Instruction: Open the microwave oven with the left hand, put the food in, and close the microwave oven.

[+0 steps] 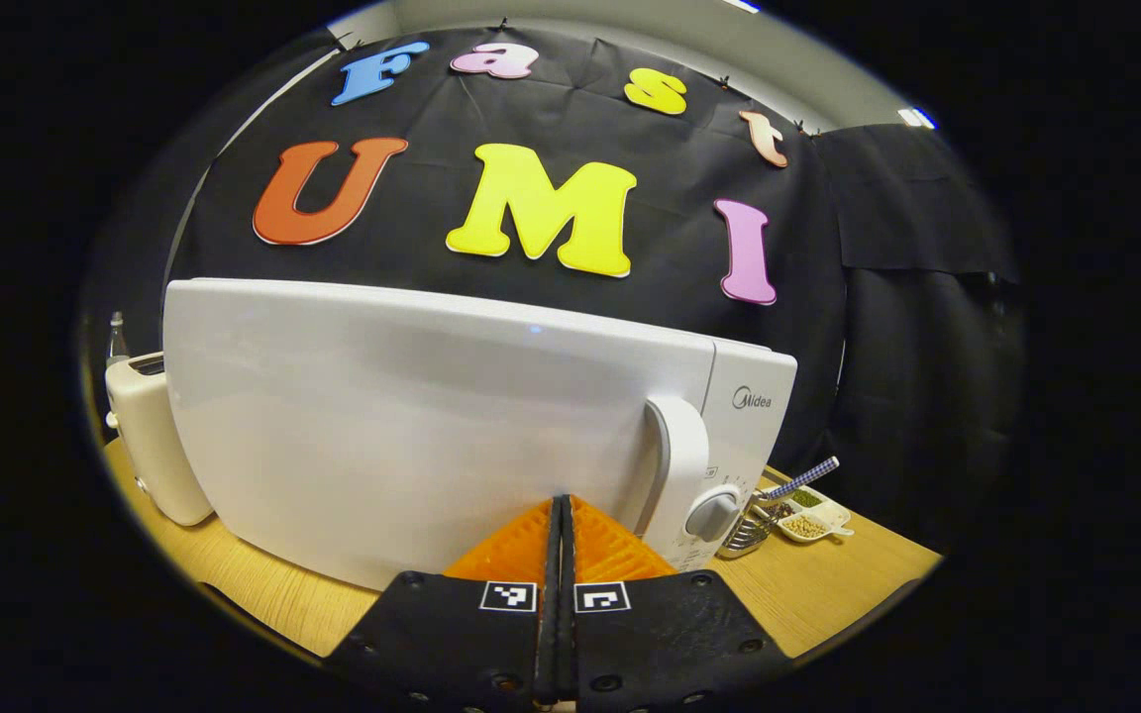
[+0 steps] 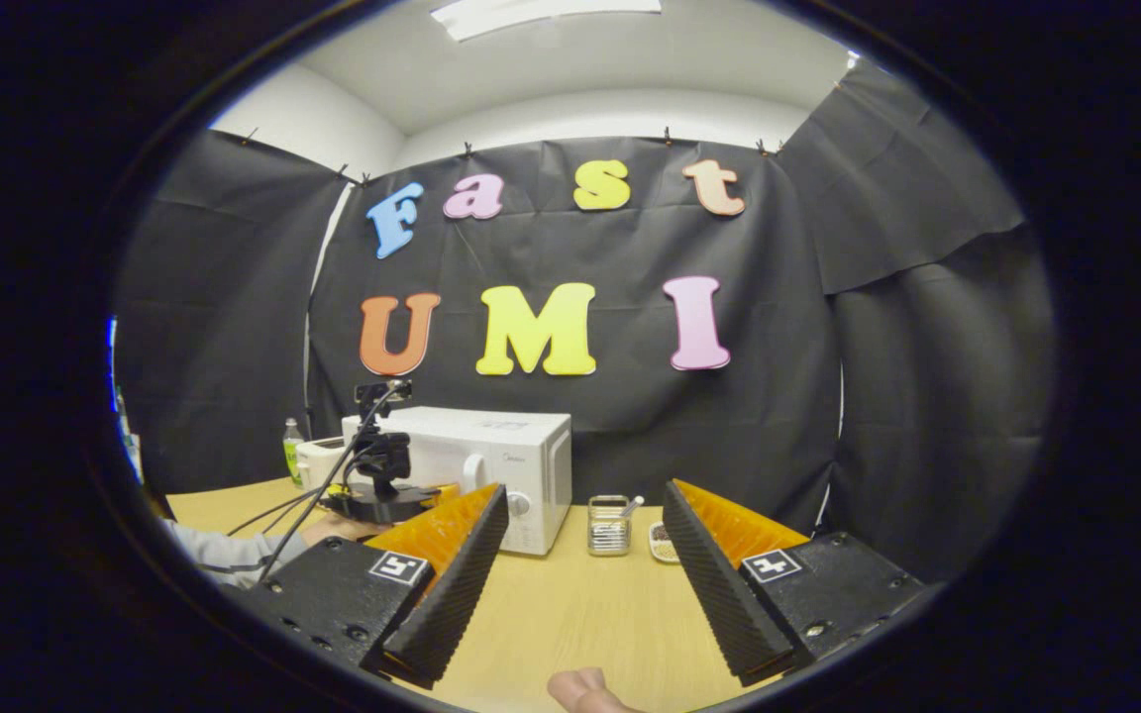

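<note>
Black cloth backed the booth, and a pale wooden table (image 2: 570,604) ran beneath both grippers. Much was hard to read: the small dish (image 1: 813,522) and the wire holder (image 1: 749,533) ahead and to the right of the left gripper (image 1: 561,525) held contents too small to name, and the toaster (image 1: 150,436) off to its left was half hidden behind the microwave oven (image 1: 432,436). No food could be made out.

That left gripper had its fingers pressed together with nothing between them, their tips close to the oven's door — whether touching could not be told. The door was shut, white and glossy, its handle (image 1: 677,465) and a round knob (image 1: 714,513) just to the right of the tips.

In the right gripper view the right gripper (image 2: 580,515) stood wide apart and empty — the oven lay farther ahead to its left, a glass jar (image 2: 610,525) straight ahead. A fingertip (image 2: 585,688) showed, cut off, at the bottom edge.
</note>
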